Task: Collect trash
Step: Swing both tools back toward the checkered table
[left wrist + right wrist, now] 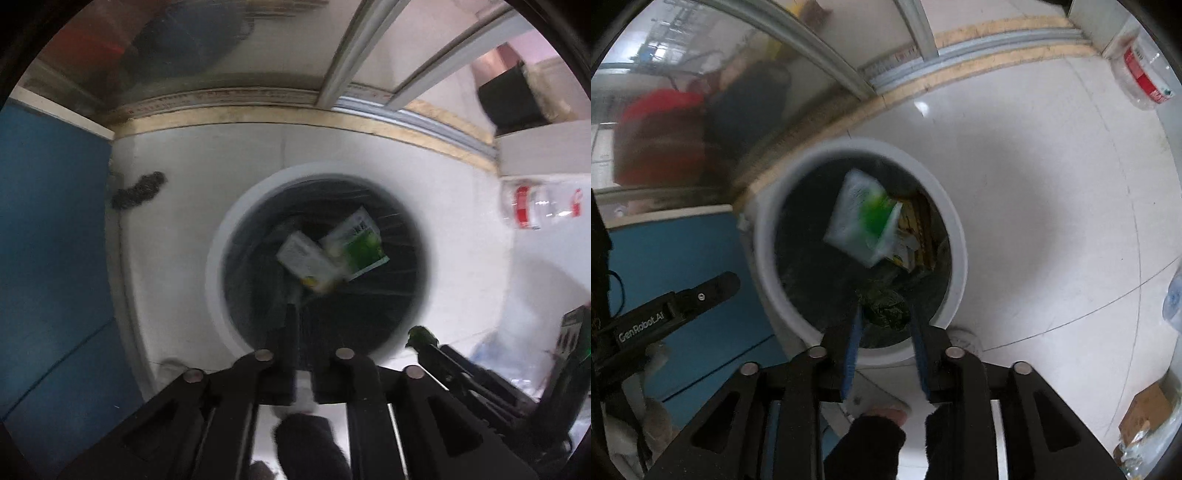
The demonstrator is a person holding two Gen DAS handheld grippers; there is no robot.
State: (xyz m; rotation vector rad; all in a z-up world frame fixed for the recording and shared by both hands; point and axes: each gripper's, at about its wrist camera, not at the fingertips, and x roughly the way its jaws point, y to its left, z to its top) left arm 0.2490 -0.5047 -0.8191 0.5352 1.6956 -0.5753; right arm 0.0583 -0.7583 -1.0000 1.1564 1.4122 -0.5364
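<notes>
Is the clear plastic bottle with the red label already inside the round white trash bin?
No, the clear plastic bottle with the red label lies on the pale floor tiles, well apart from the round white trash bin.

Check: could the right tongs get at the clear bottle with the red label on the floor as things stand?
Probably yes. The bottle lies on bare floor beyond the bin, with nothing blocking the way. But the right tongs have a green wad between them, which would need dropping first.
</notes>
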